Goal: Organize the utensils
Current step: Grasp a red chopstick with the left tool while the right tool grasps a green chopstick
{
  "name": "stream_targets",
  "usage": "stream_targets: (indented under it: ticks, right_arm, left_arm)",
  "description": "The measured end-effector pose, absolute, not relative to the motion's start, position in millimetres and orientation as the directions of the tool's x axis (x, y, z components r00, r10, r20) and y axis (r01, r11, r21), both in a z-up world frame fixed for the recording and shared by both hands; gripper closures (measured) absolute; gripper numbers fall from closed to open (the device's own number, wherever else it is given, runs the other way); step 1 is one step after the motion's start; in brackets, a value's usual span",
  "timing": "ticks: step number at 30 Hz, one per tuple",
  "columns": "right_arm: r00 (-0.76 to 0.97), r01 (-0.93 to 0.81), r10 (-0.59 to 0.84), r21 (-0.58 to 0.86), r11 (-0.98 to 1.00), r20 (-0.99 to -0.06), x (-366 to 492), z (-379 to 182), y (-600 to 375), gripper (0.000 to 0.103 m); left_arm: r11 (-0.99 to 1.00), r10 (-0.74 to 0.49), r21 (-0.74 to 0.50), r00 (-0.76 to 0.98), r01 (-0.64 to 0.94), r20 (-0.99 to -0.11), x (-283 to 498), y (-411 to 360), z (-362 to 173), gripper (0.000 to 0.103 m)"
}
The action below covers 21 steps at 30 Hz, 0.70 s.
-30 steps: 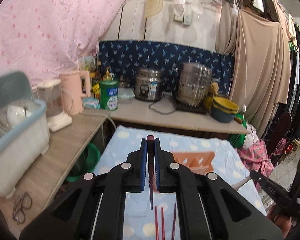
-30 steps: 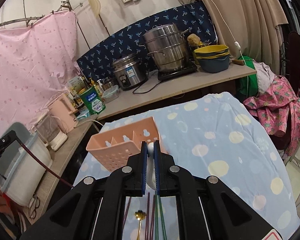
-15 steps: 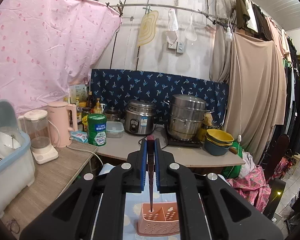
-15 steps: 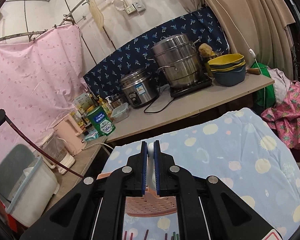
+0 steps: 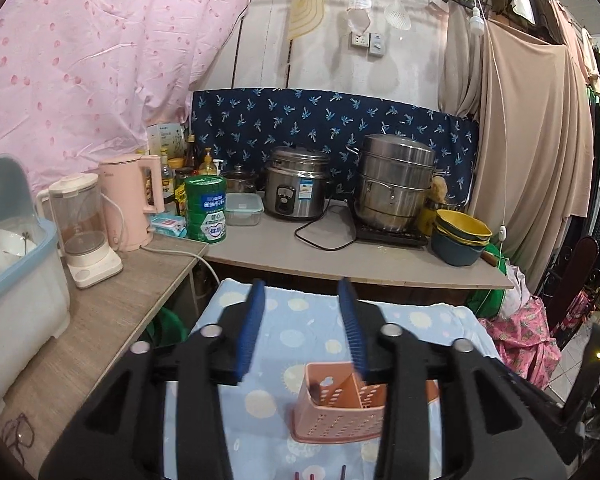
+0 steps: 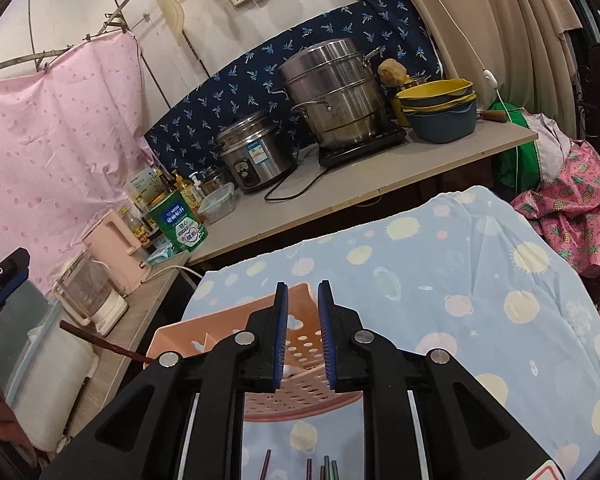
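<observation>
1. The pink utensil basket (image 5: pixel 340 408) stood on the spotted cloth (image 6: pixel 480 280), at six o'clock below both claws.
2. The left gripper (image 5: pixel 303 328) was opening wide, nothing between its jaws.
3. The right gripper (image 6: pixel 303 336) was opening, narrow, empty.
4. A dark chopstick (image 6: pixel 104 345) leaned from the basket toward ten o'clock; loose chopsticks (image 6: pixel 328 469) lay lengthwise at six o'clock, nearer the right gripper.

Pink basket (image 5: pixel 332 416) with holes; blue cloth (image 6: pixel 460 272) (yellow, pink spots); green can (image 5: pixel 206 210); dark blue wall cloth (image 5: pixel 320 120) with leaves.
</observation>
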State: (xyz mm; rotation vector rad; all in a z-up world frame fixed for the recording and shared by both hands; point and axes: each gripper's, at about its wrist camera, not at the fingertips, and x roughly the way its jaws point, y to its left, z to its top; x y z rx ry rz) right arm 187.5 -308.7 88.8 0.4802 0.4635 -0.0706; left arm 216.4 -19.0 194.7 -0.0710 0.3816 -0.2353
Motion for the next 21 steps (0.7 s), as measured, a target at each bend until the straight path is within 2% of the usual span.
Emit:
stream_targets:
  ticks: [3, 7, 16, 21]
  right_arm:
    - [0.9, 0.175, 0.026, 0.416, 0.893, -0.435, 164, 90, -306, 0.075]
    - [0.887, 0.179, 0.025, 0.393, 0.902, -0.461, 129, 83, -300, 0.071]
    - [0.791, 0.22, 0.003, 0.289, 0.932, -0.612, 37, 24, -274, 0.07]
    - [0.719, 0.23, 0.034, 0.284, 0.931, -0.694, -4, -13, -260, 0.07]
  left_arm:
    - [0.971, -0.237, -0.115, 0.89, 0.208, -0.389, 207, -13, 186, 0.056]
    - [0.975, -0.222, -0.091, 0.871, 0.202, -0.438, 189, -4, 165, 0.055]
    - [0.976, -0.21, -0.094, 0.756, 0.194, -0.621, 135, 21, 72, 0.055]
    - [0.975, -0.209, -0.092, 0.677, 0.204, -0.705, 101, 23, 24, 0.055]
